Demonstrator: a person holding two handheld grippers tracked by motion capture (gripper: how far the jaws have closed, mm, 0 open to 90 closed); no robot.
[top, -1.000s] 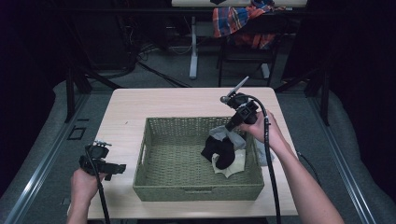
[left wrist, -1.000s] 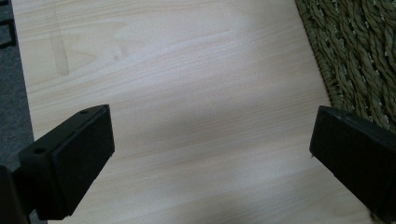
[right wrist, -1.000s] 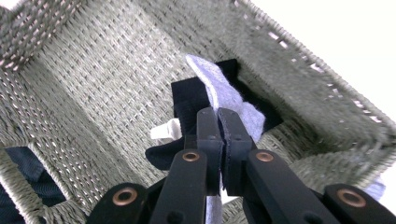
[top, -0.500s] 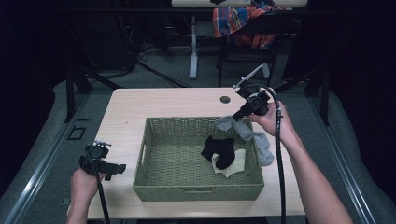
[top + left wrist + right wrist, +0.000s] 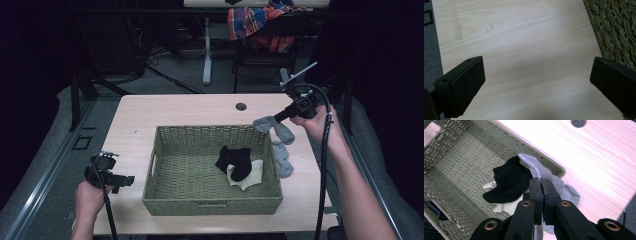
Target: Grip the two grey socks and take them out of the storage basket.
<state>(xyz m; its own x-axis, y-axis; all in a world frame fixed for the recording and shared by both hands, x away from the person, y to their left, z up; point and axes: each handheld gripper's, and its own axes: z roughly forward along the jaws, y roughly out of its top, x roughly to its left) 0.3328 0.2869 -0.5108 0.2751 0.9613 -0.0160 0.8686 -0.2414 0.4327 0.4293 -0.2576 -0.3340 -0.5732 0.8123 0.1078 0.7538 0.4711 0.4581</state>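
Socks were the job: my right gripper (image 5: 278, 119) was pinched tight on a grey sock (image 5: 280, 129), which hung from the jaws above the table (image 5: 165, 110) just past the basket's (image 5: 210, 204) far right corner. In the right gripper view the jaws stood pressed together with grey cloth (image 5: 539, 170) bunched above and beside them, so the hold looked firm. I held the gripper high, I judge, so the dangling sock would clear the woven rim rather than drag on it. A second grey sock (image 5: 283, 159) lay on the table right against the basket's right wall, outside it. Inside, toward the right, a black sock (image 5: 235, 160) lay on top of a cream one (image 5: 250, 175); whether I meant to add the grey sock to them or carry it away, the pictures could not settle. My left gripper (image 5: 125, 180) waited low at the near left corner of the table, well apart from the socks, its jaws wide with nothing but bare wood between them (image 5: 536, 75) and the basket's weave just beside one jaw. I kept it out of the way there, I think, since one gripper was enough for a thing so light and limp.
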